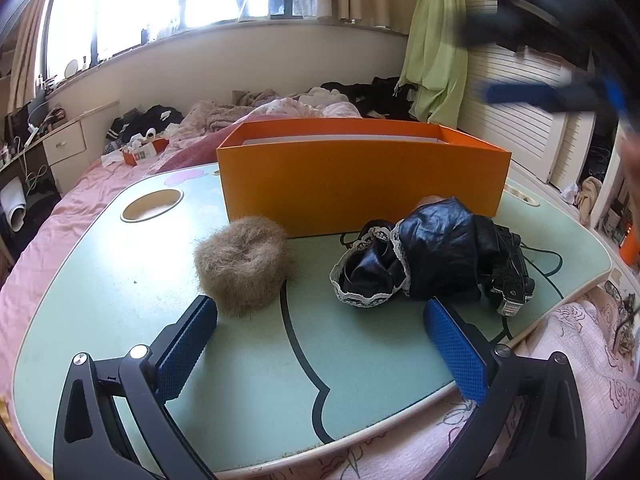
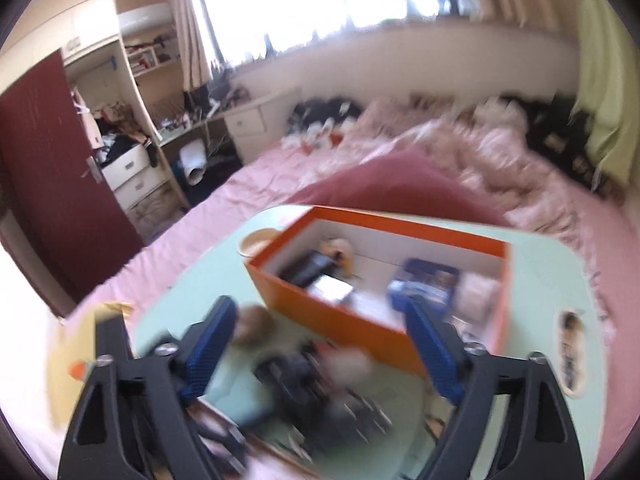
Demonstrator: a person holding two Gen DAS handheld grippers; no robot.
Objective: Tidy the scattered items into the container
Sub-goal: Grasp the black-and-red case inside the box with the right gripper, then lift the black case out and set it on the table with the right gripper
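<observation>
Orange box (image 1: pixel 360 184) sits on a green lap table (image 1: pixel 120 280) atop a pink bed (image 2: pixel 248 200); both grippers' fingers (image 1: pixel 188 344) apart.

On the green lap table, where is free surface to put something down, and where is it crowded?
Free: the lap table left of the furry scrunchie, up to the round cup hole, and the near strip between the left hand-held gripper fingers. Crowded: the black lace-trimmed bundle before the orange box.

Left wrist low and near, right higher (blurred), sharing the orange box (image 1: pixel 362 184).
</observation>
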